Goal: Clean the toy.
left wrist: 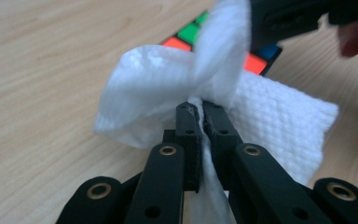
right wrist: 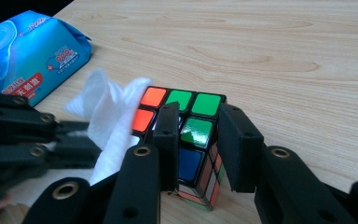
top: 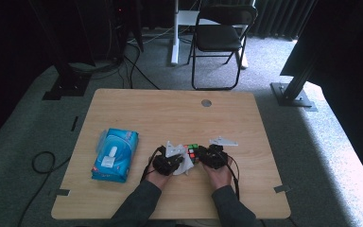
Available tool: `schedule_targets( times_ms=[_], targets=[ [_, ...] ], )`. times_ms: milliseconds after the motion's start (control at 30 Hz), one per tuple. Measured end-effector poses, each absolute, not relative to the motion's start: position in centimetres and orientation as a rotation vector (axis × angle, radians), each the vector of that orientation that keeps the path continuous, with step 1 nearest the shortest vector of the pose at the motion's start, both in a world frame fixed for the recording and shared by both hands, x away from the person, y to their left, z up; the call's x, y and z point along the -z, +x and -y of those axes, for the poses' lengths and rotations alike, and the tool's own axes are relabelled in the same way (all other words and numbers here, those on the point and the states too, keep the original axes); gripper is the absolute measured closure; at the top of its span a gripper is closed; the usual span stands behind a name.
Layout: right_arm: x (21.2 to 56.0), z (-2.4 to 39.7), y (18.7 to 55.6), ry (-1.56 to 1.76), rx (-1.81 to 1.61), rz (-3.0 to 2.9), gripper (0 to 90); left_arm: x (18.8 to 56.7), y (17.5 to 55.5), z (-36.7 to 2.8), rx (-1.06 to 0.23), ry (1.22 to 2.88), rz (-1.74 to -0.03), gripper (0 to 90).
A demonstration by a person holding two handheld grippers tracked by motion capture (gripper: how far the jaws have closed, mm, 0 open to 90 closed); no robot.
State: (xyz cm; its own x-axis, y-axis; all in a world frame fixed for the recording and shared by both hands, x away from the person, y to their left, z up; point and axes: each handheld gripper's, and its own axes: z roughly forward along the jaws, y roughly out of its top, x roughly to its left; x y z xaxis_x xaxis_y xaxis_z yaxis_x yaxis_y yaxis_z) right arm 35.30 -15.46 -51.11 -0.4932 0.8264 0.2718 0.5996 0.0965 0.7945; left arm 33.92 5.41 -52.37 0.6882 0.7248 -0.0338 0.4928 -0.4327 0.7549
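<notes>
Cube [left wrist: 261, 59] mostly hidden behind white wipe [left wrist: 168, 88]; wipes pack [right wrist: 28, 51] cut off by frame edge

Dark grey sleeves [top: 139, 203], black grippers [top: 168, 163]

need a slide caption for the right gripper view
Right gripper clamps a puzzle cube while a white wipe touches its side.

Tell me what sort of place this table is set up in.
Probably a lab or studio space used for recording, not a home: a lone wooden table on grey carpet, a black folding chair, dark curtains, metal stand bases and cables on the floor.
</notes>
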Motion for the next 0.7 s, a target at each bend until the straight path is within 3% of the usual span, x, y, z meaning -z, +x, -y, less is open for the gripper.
schedule_targets(
  times_ms=[367,700],
  targets=[
    [51.1,15.5,35.3,1.423,-1.349,-2.13,69.6,53.9,34.5,-4.8,-0.409,2.182,-0.953,86.3],
    [51.1,15.4,35.3,1.414,-1.345,-2.127,69.7,53.5,35.2,-6.5,-0.417,2.113,-1.016,86.3]
  ],
)
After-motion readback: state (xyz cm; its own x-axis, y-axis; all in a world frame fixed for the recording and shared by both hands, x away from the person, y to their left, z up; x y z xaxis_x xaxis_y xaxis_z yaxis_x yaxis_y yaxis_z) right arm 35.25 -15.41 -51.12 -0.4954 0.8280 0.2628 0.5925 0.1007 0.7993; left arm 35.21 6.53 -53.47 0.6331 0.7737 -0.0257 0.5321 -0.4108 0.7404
